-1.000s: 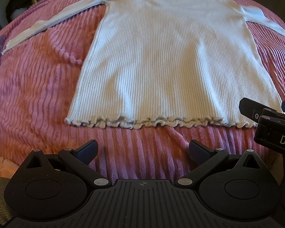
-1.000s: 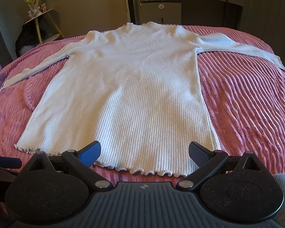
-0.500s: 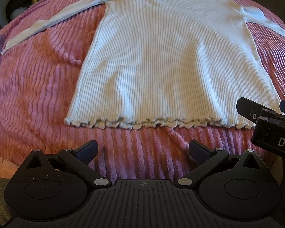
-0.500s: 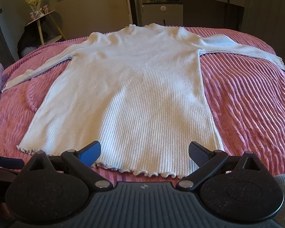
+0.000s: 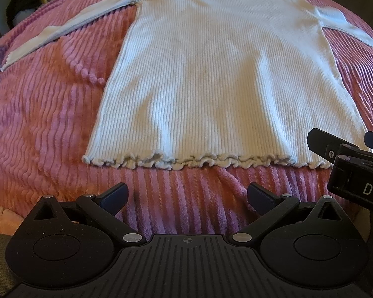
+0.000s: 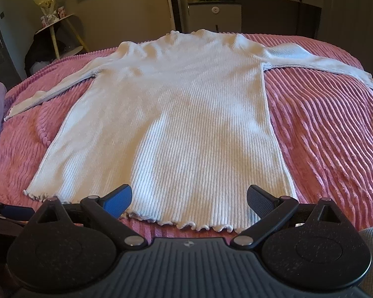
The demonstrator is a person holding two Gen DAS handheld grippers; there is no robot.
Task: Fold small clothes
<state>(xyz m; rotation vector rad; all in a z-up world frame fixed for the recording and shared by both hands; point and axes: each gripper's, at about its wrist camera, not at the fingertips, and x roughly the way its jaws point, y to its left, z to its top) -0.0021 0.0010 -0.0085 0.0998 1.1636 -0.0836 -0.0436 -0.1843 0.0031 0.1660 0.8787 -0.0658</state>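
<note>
Left gripper (image 5: 186,196): empty, jaws spread wide, hovering over bare bedspread just short of the sweater's hem.

Right gripper (image 6: 189,198): empty, jaws likewise spread wide, poised over the hem near the sweater's right-hand corner.

Bedspread (image 5: 37,124): pink, plush, ribbed; lies under the whole sweater. Soft enough to give beneath a pinch, I would judge.

Sweater (image 5: 223,79): the piece to be folded. White ribbed knit with long sleeves, spread flat and face up, ruffled hem (image 5: 206,161) nearest the grippers, collar at the far end, both sleeves stretched out sideways from the shoulders. Not yet folded. Looks light, limp and stretchy; likely to sag and drag on the plush rather than slide. Best holds, in my view: the two hem corners, or a cuff, pinching both layers together.

Beyond the sweater's collar: a dark cabinet (image 6: 213,15). Off past its left sleeve: a small round side table (image 6: 57,28).
</note>
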